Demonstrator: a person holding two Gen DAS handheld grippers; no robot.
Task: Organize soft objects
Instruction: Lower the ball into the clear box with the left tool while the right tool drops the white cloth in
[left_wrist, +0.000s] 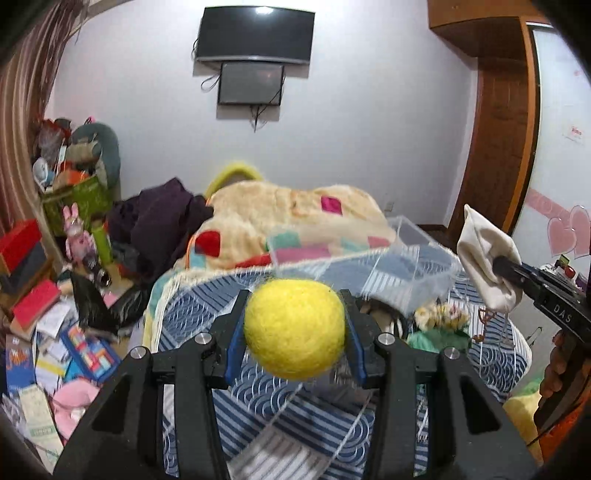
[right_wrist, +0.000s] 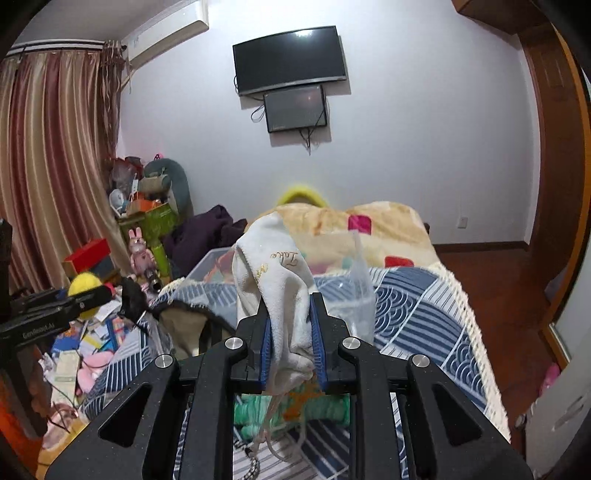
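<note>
Between my left jaws (left_wrist: 295, 325) sits the yellow felt ball (left_wrist: 294, 329) — pinched at both sides; my right jaws (right_wrist: 291, 350) clamp the white cloth pouch (right_wrist: 275, 280) — its top standing upright above the bed (right_wrist: 417, 306).

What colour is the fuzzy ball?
Bright yellow. The ball shows best in the left wrist view, squeezed in the left gripper.

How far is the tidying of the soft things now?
Done: nothing visibly in the clear box yet. In hand: the left tool grips the yellow wool ball; the right tool grips the white cloth pouch. Left: the green knitted item lies on the bed.
</note>
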